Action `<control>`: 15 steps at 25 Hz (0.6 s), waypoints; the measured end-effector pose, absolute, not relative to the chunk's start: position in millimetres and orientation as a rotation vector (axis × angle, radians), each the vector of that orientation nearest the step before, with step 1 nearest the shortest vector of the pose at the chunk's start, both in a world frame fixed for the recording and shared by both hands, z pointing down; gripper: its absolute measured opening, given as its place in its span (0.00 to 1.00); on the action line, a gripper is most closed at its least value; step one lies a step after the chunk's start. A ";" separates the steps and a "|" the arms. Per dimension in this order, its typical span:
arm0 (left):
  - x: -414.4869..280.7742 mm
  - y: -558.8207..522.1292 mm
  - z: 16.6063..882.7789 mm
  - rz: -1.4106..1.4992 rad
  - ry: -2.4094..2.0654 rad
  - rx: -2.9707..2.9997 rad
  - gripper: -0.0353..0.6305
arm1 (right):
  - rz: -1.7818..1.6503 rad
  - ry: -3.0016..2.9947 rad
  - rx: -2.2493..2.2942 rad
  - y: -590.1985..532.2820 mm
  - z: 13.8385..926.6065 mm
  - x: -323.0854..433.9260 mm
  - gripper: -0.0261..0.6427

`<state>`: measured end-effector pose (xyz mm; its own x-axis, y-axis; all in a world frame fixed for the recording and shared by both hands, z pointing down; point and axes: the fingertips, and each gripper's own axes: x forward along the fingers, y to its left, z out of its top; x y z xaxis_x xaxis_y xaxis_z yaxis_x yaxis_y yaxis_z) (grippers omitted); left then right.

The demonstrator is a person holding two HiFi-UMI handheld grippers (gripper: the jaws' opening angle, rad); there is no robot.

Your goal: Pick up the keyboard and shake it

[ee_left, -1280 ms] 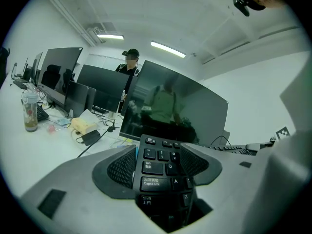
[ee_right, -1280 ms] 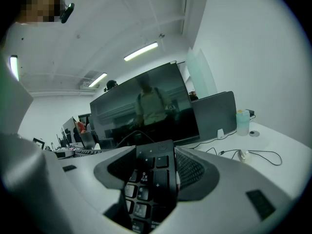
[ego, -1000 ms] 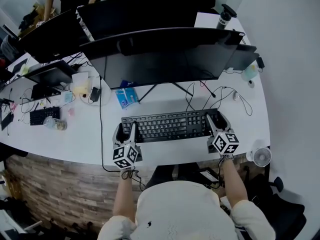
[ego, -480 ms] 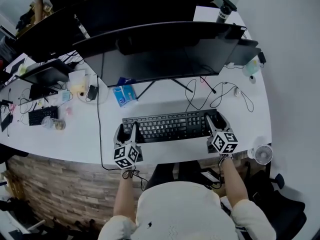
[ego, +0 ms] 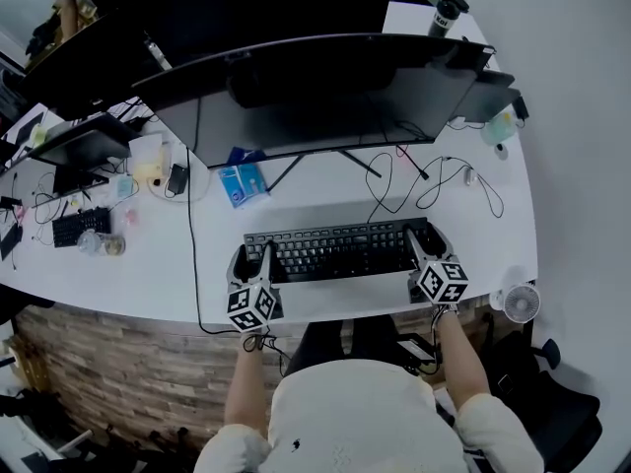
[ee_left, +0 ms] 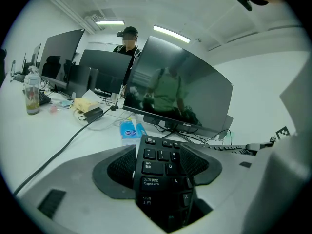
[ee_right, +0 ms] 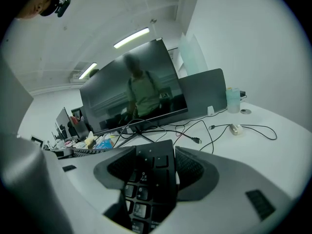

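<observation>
A black keyboard (ego: 335, 251) lies crosswise over the white desk (ego: 148, 274), in front of the curved monitor. My left gripper (ego: 252, 262) is shut on its left end, and the Caps Lock and Shift keys (ee_left: 155, 179) show between the jaws in the left gripper view. My right gripper (ego: 422, 243) is shut on the right end, with the number-pad keys (ee_right: 148, 179) pinched between its pads. A grey shadow band runs along the keyboard's near edge, so it seems slightly off the desk.
The large curved monitor (ego: 315, 97) stands just behind on its thin-legged stand. Loose cables (ego: 434, 180) trail at the right and a blue packet (ego: 240, 183) lies at the left. A small fan (ego: 520, 304) sits at the desk's right corner. A person (ee_left: 127, 38) stands behind the monitors.
With both grippers still clamped on its ends, the keyboard has come up slightly, and a shadow band now shows under its near edge.
</observation>
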<state>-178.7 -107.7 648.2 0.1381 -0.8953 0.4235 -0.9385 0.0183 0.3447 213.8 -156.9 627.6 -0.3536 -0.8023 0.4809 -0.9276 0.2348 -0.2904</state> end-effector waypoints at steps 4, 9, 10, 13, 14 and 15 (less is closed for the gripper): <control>-176.9 -106.4 659.5 0.125 -1.744 1.862 0.47 | 0.815 -2.253 1.625 -154.3 641.0 216.0 0.40; -177.2 -105.1 673.6 0.152 -1.733 1.845 0.47 | 0.842 -2.227 1.617 -153.2 655.8 215.8 0.40; -177.1 -104.2 676.3 0.157 -1.731 1.841 0.47 | 0.847 -2.222 1.615 -152.4 658.7 215.9 0.40; -176.7 -103.1 684.0 0.170 -1.721 1.827 0.47 | 0.859 -2.209 1.606 -151.8 666.8 216.4 0.40; -176.8 -103.3 686.5 0.173 -1.719 1.823 0.47 | 0.863 -2.206 1.604 -152.1 669.2 216.3 0.40; -176.8 -103.5 689.0 0.175 -1.718 1.819 0.47 | 0.866 -2.202 1.602 -152.4 671.4 216.3 0.40</control>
<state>-176.8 -103.5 689.0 0.1441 -0.8556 0.4972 -0.9384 0.0414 0.3432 216.3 -152.4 671.4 -0.3439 -0.7619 0.5489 -0.9317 0.2040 -0.3005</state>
